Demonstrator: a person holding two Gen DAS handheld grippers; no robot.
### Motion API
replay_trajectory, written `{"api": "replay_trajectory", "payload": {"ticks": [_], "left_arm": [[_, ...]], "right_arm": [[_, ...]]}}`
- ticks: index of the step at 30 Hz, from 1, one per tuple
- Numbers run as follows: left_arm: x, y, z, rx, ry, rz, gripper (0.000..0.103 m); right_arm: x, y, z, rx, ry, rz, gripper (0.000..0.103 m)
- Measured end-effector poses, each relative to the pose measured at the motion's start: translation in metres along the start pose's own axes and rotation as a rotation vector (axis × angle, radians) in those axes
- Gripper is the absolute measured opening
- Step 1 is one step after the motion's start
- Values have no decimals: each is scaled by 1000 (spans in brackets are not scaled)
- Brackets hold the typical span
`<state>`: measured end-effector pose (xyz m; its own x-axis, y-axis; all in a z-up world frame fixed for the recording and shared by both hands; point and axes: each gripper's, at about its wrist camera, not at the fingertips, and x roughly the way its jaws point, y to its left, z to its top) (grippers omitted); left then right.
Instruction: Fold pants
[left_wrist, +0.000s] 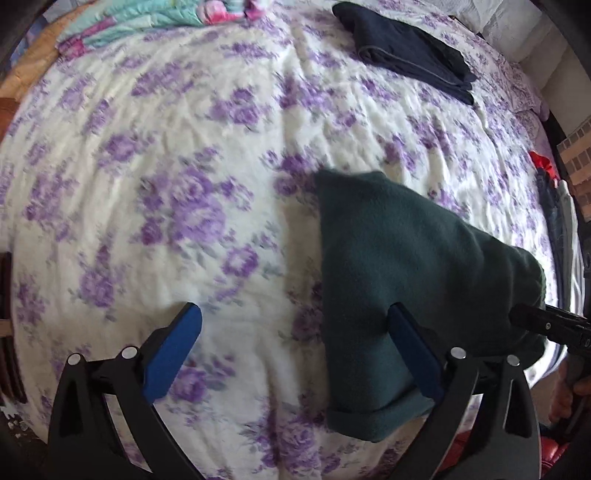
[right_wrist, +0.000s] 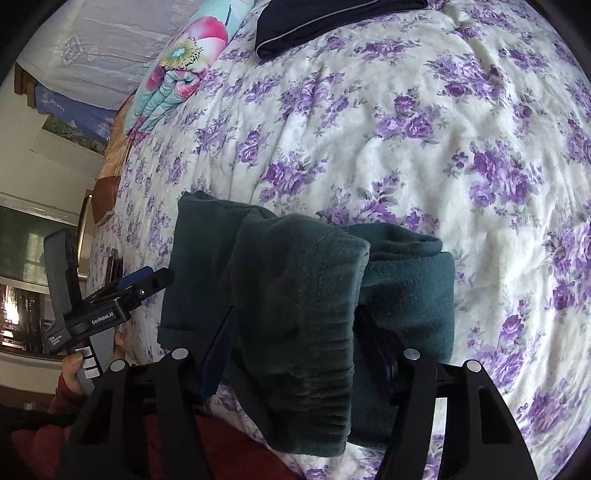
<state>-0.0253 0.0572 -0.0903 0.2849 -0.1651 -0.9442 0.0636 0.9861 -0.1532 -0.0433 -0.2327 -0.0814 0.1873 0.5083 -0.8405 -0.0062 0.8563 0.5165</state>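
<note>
Dark green fleece pants (left_wrist: 399, 280), folded into a thick bundle, rest near the front edge of the floral bed. In the right wrist view the pants (right_wrist: 295, 295) fill the space between my right gripper's fingers; my right gripper (right_wrist: 295, 332) is shut on the bundle's upper layer, which bunches up between the jaws. My left gripper (left_wrist: 295, 325) is open and empty, its right finger (left_wrist: 417, 354) in front of the bundle's left edge, its left finger (left_wrist: 170, 350) over bare bedspread. The left gripper also shows in the right wrist view (right_wrist: 147, 284), just left of the pants.
The white bedspread with purple flowers (left_wrist: 184, 166) covers the bed. A folded dark navy garment (left_wrist: 406, 48) lies at the far side, also in the right wrist view (right_wrist: 314, 26). A folded floral quilt (right_wrist: 177, 74) sits at the far edge. Clothes (left_wrist: 554, 206) hang at the right edge.
</note>
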Motion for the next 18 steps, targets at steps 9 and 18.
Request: {"api": "replay_trajectory", "payload": {"ticks": [9,18], "left_arm": [[-2,24,2,-55,-14,13,98],[1,23,6,-43,-24,37,98]], "right_arm": [[3,-6,1,25,-13,-29,40],[-36,31,-1,-108,-128,-52,24]]}}
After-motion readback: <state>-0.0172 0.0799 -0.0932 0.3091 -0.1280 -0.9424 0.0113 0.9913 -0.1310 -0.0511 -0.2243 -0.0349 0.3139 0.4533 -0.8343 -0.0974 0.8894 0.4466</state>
